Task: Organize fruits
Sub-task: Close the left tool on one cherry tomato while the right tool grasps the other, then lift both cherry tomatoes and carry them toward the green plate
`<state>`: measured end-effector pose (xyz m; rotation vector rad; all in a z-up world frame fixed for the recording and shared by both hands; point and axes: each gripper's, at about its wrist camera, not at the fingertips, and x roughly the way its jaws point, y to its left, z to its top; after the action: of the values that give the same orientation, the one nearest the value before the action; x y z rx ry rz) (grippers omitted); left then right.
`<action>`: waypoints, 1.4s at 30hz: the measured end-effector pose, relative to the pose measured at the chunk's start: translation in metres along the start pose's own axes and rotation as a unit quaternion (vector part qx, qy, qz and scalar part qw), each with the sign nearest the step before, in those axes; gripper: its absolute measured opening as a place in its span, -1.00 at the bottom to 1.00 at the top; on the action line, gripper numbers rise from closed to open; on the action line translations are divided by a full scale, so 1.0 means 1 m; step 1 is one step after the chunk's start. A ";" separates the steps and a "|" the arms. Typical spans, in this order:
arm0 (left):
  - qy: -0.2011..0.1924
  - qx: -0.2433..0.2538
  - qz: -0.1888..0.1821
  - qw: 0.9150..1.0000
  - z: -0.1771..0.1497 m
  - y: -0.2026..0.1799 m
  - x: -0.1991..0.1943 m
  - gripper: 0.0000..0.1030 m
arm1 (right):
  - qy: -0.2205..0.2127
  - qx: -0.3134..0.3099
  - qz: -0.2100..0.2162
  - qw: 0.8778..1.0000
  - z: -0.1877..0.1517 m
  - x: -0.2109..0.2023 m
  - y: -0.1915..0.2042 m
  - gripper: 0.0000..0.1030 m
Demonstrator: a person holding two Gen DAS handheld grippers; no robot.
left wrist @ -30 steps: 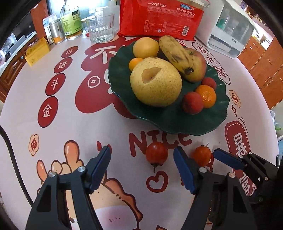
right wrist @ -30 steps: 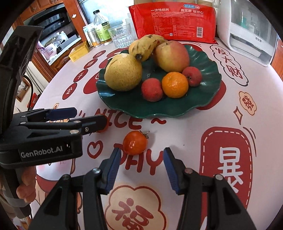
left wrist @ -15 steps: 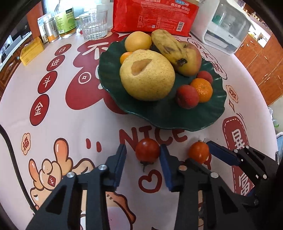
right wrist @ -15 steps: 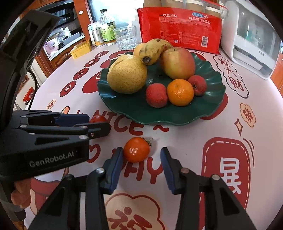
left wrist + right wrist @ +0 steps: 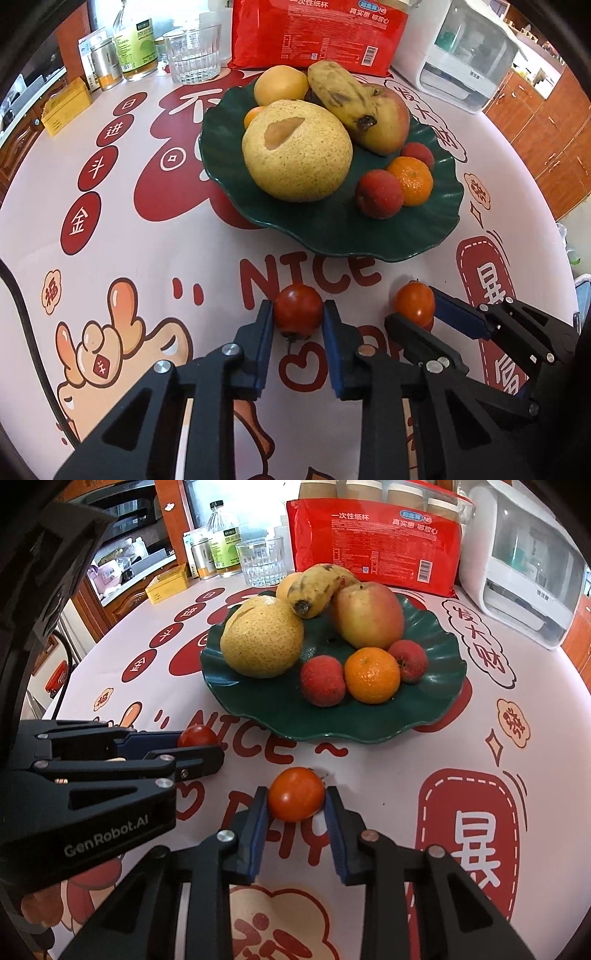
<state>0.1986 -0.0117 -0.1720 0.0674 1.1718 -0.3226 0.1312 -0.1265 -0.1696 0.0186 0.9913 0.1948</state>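
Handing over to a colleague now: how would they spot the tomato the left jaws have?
Find the green plate of fruit. On the tablecloth in front of it, by the word NICE, lie two tomatoes; it is the darker red tomato, not the orange-red tomato beside it.

We count two tomatoes on the table, a dark red one [image 5: 298, 311] and an orange-red one [image 5: 296, 794]. We count one green plate [image 5: 436, 701]. On it we count one big yellow pear [image 5: 262, 636], one banana [image 5: 317, 590], one reddish apple [image 5: 369, 616], two red bumpy lychees [image 5: 323, 680] [image 5: 408, 661] and one tangerine [image 5: 372, 675]. From the left wrist view we count two more yellow-orange fruits behind the pear, a large one [image 5: 280, 85] and a small one [image 5: 253, 115], kind unclear. At the far edge we count one drinking glass [image 5: 260, 563], one bottle [image 5: 223, 539], one red packet [image 5: 376, 542], one white appliance [image 5: 528, 572], one yellow box [image 5: 66, 108] and one small tin [image 5: 102, 63]. We count two grippers [image 5: 298, 321] [image 5: 296, 805].
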 end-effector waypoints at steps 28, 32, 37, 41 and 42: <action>-0.055 -0.008 -0.014 0.998 -0.010 -0.006 -0.070 -0.53 | -0.029 0.049 0.032 0.998 -0.003 -0.057 -0.021 -0.42; -0.070 -0.012 -0.017 0.997 -0.009 -0.009 -0.088 -0.53 | -0.039 0.051 0.036 0.997 0.001 -0.074 -0.024 -0.42; -0.090 -0.015 -0.014 0.996 -0.004 -0.013 -0.113 -0.53 | -0.054 0.037 0.029 0.997 0.016 -0.103 -0.026 -0.42; -0.105 -0.017 -0.009 0.994 0.002 -0.020 -0.136 -0.53 | -0.071 0.026 0.029 0.997 0.031 -0.128 -0.031 -0.42; -0.108 -0.018 -0.011 0.994 0.004 -0.021 -0.142 -0.53 | -0.075 0.024 0.030 0.996 0.037 -0.135 -0.034 -0.42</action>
<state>0.1467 -0.0027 -0.0388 -0.0122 0.9642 -0.3193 0.0953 -0.1801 -0.0407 0.1048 0.8466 0.2220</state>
